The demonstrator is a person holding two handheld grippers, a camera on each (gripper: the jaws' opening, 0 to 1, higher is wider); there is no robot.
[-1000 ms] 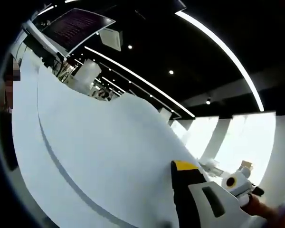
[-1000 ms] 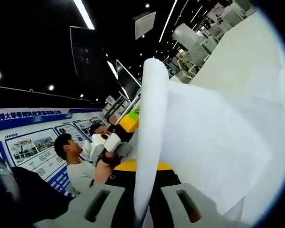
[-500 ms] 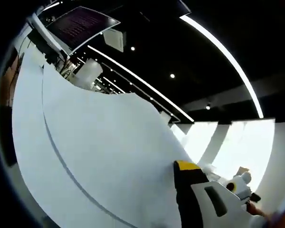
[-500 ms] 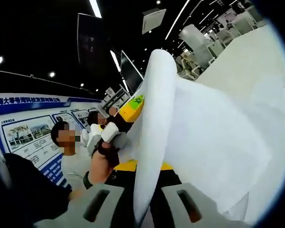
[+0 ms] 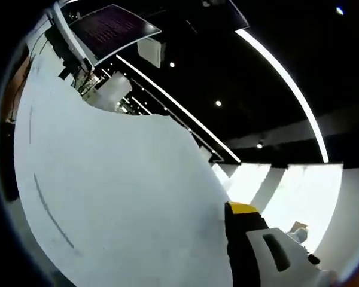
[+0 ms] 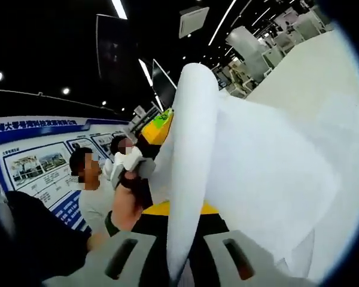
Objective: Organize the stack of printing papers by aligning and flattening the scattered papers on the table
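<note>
Two grippers gripping paper stack (image 6: 257, 167) off table: right gripper (image 6: 178, 263) clamping edge; left gripper (image 5: 251, 251) probably clamping. Sheet offset closing since earlier, alignment improving.

A blue-and-white wall board (image 6: 39, 158) carries a header line of white Chinese characters on a blue band, too small to read. Its panels below hold photos and fine print, also illegible. A dark hanging screen (image 5: 110, 27) shows faint reddish lines, unreadable.
</note>
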